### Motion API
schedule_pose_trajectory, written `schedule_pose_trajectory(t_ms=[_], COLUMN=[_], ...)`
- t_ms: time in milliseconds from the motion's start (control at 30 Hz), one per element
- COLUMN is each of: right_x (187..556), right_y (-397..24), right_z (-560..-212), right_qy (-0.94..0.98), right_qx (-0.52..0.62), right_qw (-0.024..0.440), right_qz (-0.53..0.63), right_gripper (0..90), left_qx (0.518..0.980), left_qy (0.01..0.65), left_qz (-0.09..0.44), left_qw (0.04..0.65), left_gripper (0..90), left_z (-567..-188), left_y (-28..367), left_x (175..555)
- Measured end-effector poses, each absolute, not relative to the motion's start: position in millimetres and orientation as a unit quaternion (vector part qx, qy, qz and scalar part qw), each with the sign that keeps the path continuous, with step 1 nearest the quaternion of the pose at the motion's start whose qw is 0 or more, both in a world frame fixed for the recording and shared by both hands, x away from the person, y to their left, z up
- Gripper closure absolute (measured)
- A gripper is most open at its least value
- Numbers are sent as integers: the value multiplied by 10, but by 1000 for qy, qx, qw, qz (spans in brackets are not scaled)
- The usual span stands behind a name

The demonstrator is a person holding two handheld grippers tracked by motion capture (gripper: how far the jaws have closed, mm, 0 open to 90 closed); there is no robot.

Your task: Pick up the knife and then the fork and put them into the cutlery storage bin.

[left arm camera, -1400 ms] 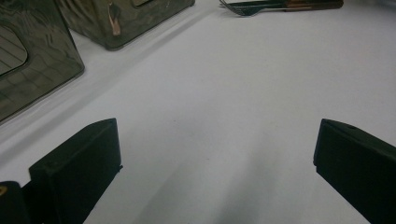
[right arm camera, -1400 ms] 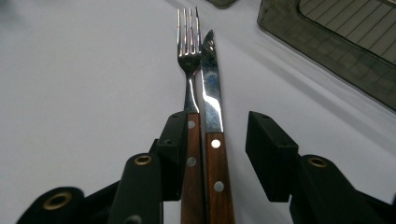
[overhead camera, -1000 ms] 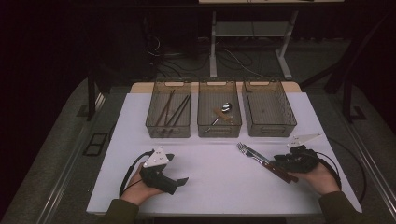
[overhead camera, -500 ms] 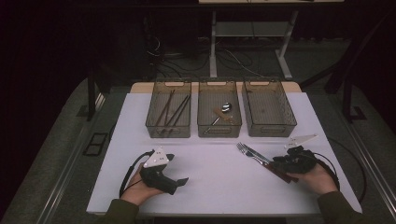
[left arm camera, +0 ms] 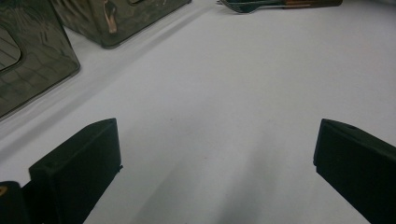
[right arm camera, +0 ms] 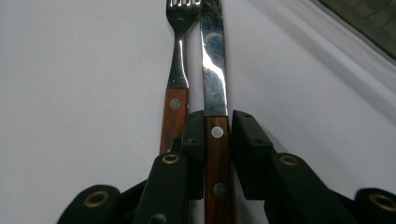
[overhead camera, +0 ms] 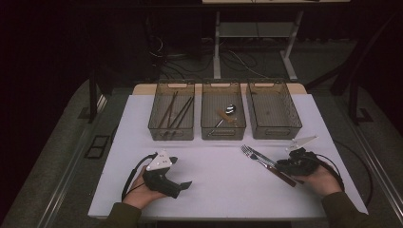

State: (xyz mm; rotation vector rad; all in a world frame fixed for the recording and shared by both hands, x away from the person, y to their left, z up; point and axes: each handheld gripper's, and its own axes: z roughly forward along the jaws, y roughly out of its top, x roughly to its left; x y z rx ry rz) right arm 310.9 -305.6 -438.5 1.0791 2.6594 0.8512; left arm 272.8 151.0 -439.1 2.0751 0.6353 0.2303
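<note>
A wood-handled knife (right arm camera: 217,135) lies on the white table (overhead camera: 223,185), its handle clamped between the narrow jaws of the right gripper (right arm camera: 218,140); in the high view it sits at about 4 o'clock of the tabletop, blade toward 10 o'clock. A matching fork (right arm camera: 175,88) lies just beside it, parallel, outside the jaws and touching the outer face of one jaw, tines pointing the same way as the blade. The person's right hand (overhead camera: 323,179) rests on the table w/ the gripper, cable looping behind it.

At 12 o'clock of the cutlery stand three smoky plastic bins in a row: the right bin (overhead camera: 273,110) looks bare, though the dim light makes that hard to confirm; the middle bin (overhead camera: 223,114) holds a spoon (overhead camera: 228,110) & a wood-handled piece; the left bin (overhead camera: 171,114) holds several dark chopsticks (overhead camera: 175,111).

At approx. 8 o'clock of the table the left gripper (left arm camera: 215,154) rests in the person's left hand (overhead camera: 142,187), jaws spread wide over bare tabletop, nothing between them, well apart from the knife.
</note>
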Motion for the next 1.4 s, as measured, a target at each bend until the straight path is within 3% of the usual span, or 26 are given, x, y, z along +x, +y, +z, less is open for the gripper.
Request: schedule_pose_trajectory(t_ms=[733,967,1400], right_x=[3583,3630,3562], right_y=[-2611,-2500,-2644], right_z=[-4204,-4200,-4180], right_qy=[936,938,930], right_qx=[344,345,358], right_qw=[-23,-19,-12], right_qz=[68,23,84], right_gripper=[752,768,770], left_qx=[847,847,846], left_qy=[253,253,254], left_qz=[91,92,91], left_qw=[458,459,460], left_gripper=[0,0,0], left_z=[-4396,-4396,-4392], left_y=[1506,1507,1509], left_x=[2730,2728,2727])
